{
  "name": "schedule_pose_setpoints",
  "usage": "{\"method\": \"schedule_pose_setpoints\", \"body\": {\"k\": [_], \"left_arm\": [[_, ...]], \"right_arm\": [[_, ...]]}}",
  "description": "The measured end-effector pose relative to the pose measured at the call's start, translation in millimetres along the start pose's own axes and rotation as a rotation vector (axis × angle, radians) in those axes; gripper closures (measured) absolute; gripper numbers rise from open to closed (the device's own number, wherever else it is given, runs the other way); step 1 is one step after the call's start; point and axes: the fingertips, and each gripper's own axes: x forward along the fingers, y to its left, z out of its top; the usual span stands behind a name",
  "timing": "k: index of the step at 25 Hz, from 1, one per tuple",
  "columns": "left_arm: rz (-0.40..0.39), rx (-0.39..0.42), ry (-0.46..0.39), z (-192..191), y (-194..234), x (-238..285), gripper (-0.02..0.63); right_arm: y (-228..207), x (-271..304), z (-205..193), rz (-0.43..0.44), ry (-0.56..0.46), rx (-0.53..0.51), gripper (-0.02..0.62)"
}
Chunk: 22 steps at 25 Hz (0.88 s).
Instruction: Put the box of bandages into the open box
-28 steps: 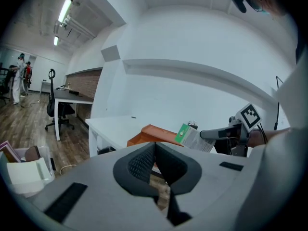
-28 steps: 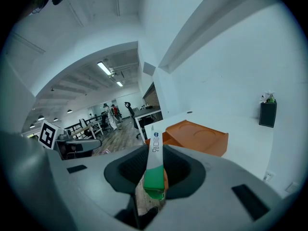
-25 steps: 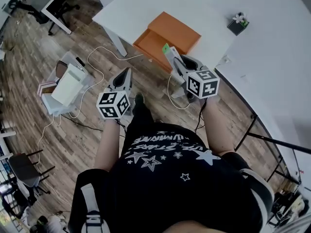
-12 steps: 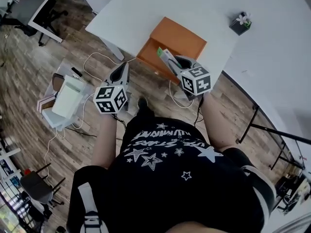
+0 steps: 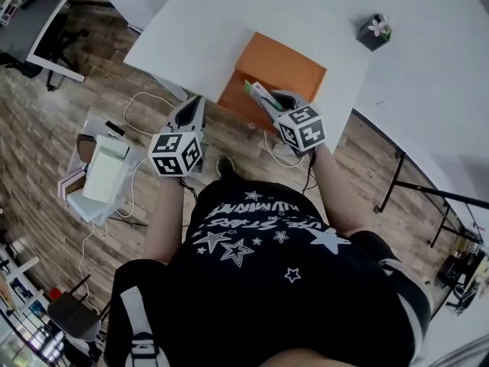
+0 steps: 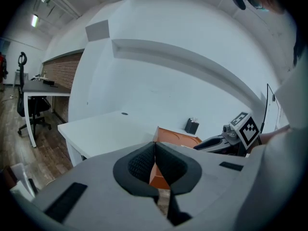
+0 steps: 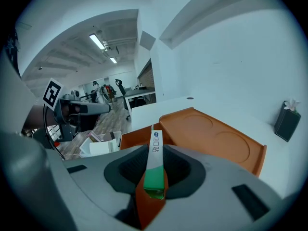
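Note:
The orange open box lies at the near edge of the white table, with its lid laid flat behind it. My right gripper is shut on the box of bandages, a slim white and green carton, and holds it just over the near rim of the orange box. In the right gripper view the bandage box stands on edge between the pads, with the orange box right behind it. My left gripper hangs over the floor left of the orange box, shut and empty.
A small dark holder with a flower stands far back on the table. On the wooden floor to the left lie a white bin with papers and loose cables. A second desk stands at upper left.
The person has stepped nearer the table. My right gripper has carried the bandage box forward, from the floor side to the orange box's near rim. The left gripper has followed, still shut.

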Motion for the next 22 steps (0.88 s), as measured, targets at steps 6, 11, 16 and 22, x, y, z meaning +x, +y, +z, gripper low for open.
{"method": "schedule_pose_setpoints", "body": {"k": [6,11,16,22], "left_arm": [[-0.039,-0.003,0.044,-4.7,7.9,14.8,0.586],[-0.067,0.000,0.064,-3.5,12.2,26.1,0.586],[-0.092,0.001,0.075,-3.3,11.8,32.3,0.586],[-0.098,-0.004,0.088,-9.7,11.3,36.3,0.586]], "right_arm": [[-1.9,5.0,-9.1,-0.024,0.043,0.000,0.482],[-1.6,8.9,-13.9,-0.040,0.071,-0.001,0.482],[-2.5,10.0,-13.4,-0.051,0.079,0.002,0.482],[-3.4,11.6,-14.7,-0.058,0.077,0.031,0.482]]}}
